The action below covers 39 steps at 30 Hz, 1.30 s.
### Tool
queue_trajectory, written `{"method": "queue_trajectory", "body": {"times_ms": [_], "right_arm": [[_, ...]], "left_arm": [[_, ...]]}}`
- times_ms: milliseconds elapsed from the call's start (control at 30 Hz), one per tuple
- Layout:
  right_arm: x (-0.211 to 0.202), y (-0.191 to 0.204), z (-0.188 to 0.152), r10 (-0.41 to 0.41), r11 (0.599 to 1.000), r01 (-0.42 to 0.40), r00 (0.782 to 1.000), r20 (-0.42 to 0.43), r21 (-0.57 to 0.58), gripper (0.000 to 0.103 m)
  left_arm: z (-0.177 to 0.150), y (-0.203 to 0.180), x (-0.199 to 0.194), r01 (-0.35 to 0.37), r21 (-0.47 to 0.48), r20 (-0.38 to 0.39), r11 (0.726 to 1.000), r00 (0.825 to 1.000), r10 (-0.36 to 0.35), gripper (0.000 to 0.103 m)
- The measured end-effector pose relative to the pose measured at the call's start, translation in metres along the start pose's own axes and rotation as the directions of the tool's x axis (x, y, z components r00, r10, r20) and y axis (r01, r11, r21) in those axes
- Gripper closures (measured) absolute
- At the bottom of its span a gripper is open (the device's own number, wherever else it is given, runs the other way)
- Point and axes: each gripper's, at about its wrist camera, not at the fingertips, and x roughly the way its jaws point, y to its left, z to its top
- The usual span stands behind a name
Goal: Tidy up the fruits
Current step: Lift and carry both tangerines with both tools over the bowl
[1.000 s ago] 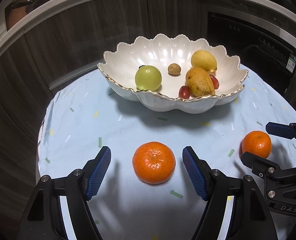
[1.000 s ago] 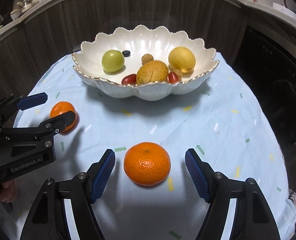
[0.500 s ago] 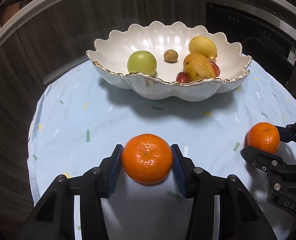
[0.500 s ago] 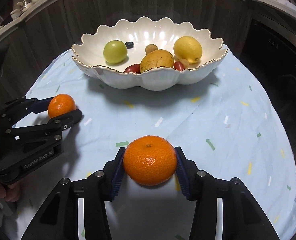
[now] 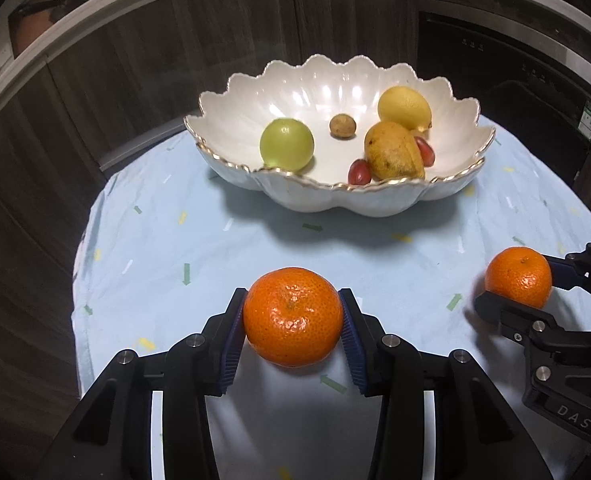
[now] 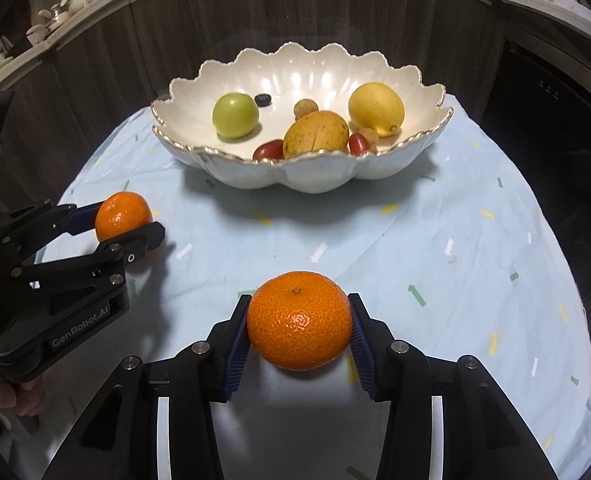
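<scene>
Bowl (image 6: 303, 176): glazed ceramic, glossy white, ribbed wall, gilt scalloped rim. Table (image 6: 435, 240): covered with matt pale-blue cloth, lightly creased, printed with small coloured dashes. Left tangerine (image 5: 293, 316) and right tangerine (image 6: 299, 326): pitted, slightly shiny peel. Left gripper (image 5: 293, 332) and right gripper (image 6: 299, 338): matt black plastic frames, bright metal pins, blue ribbed pads (image 6: 237, 344). Apple (image 6: 235, 115): smooth, waxy green skin. Lemon (image 6: 376, 109): finely dimpled yellow skin. Mango (image 6: 315, 134): dull, mottled skin. Cabinets (image 6: 255, 20): dark wood grain, matt.
</scene>
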Motion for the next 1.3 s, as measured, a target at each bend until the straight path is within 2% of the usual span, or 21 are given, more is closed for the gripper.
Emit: {"method": "queue_trajectory", "body": {"times_ms": [667,1300], "right_arm": [[-0.037,-0.024,0.024,0.018,0.999,-0.021,0.996,0.088,0.032,0.057],[-0.048,-0.053,0.058,0.001,0.999,-0.007,0.99,0.141,0.041,0.057]], "left_arm": [[0.022,-0.019,-0.045,-0.059,-0.069,0.029,0.996,0.998,0.061,0.06],[0.057,-0.026,-0.05,-0.084,-0.12,0.037,0.989,0.995,0.089,0.06]]}}
